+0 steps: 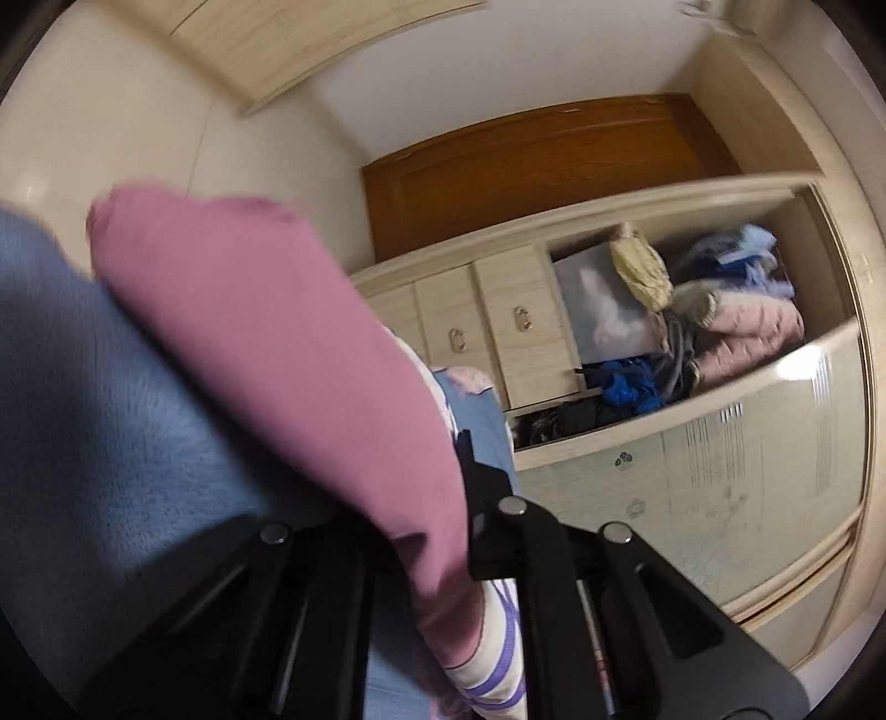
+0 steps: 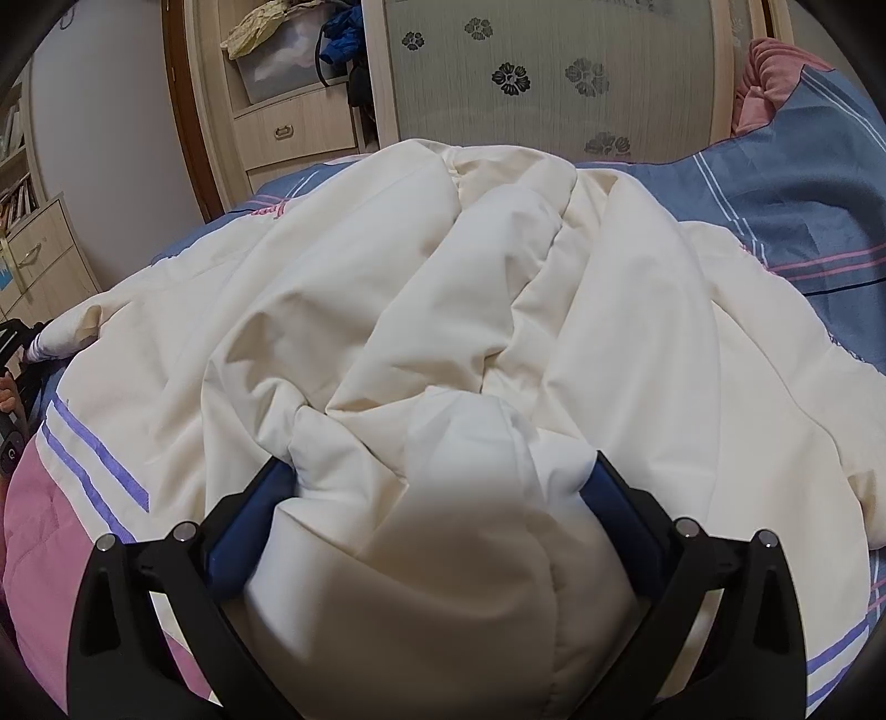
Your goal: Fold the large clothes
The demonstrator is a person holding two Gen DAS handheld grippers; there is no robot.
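Rumpled cream padded jacket (image 2: pixel 443 310) on bed

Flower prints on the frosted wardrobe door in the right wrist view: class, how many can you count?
5 on the frosted door: top left, top centre, middle, right, bottom. The quilt may hide more below.

home bedroom, bed (image 2: pixel 786 210), wardrobe (image 2: pixel 554 72)

Beyond the jaws, a pale-wood wardrobe (image 2: pixel 288 83) with drawers (image 2: pixel 293 135) and an open, stuffed shelf (image 1: pixel 681 310). Right of that, a frosted sliding door (image 2: pixel 548 83) printed with dark flowers. Brown wooden door (image 1: pixel 542 160) and white walls (image 2: pixel 99 111) behind.
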